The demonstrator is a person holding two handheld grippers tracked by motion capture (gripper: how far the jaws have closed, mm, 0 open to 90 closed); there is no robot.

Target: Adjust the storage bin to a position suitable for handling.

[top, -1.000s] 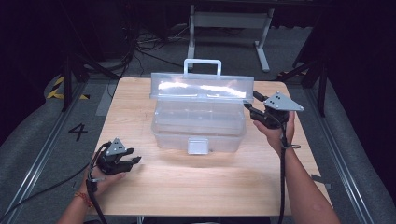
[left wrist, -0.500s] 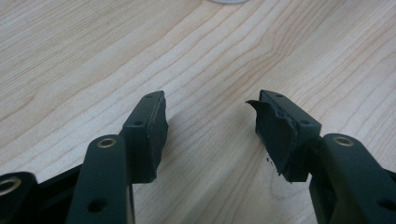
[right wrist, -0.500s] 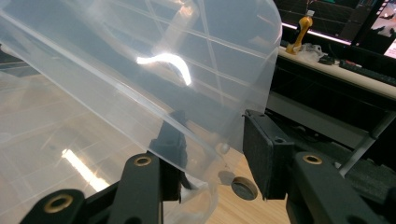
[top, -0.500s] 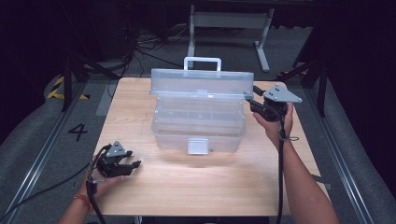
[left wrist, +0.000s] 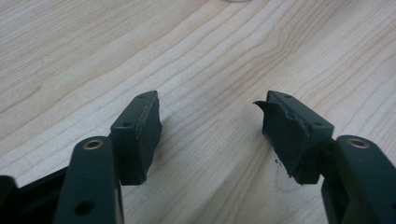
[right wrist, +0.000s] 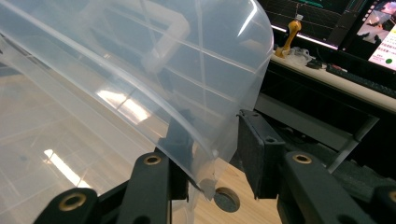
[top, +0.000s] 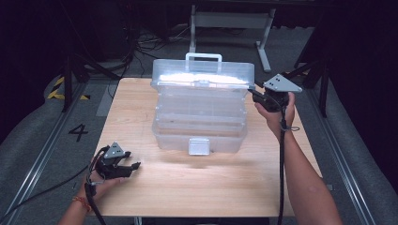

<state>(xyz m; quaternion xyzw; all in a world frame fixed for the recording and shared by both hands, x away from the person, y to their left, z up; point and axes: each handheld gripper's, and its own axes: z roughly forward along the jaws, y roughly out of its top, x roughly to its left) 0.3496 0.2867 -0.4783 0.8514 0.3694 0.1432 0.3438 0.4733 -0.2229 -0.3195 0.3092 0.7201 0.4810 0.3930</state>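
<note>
Dark surroundings ring a pale wooden bench (top: 187, 187) that stands on a grey floor, with a painted number 4 (top: 78, 132) on the floor off the bench's left edge and black cables lying behind it.

A clear plastic toolbox (top: 201, 110) sits on the far half of the bench, roughly at its middle. It is built in stacked tiers, with a white carrying handle (top: 203, 57) on top and a white latch (top: 199, 146) at the front of its lowest tier. Its lid (top: 202, 77) catches a bright glare.

The right gripper (top: 259, 97), held in the person's right hand (top: 280, 112), is at the upper right corner of the toolbox, beside the lid's edge. In the right gripper view its fingers (right wrist: 254, 149) stand partly apart, and the rounded corner of the translucent lid (right wrist: 224, 116) hangs between them; whether the left finger presses on the plastic cannot be told, and a gap shows on the right finger's side.

The left gripper (top: 129, 168) rests low at the near left part of the bench, well apart from the toolbox, in the person's left hand (top: 101, 180). In the left gripper view its fingers (left wrist: 140, 135) are spread wide with only bare wood grain between them; the pad of the right-hand finger (left wrist: 287, 135) looks torn and ragged along its edge.
</note>
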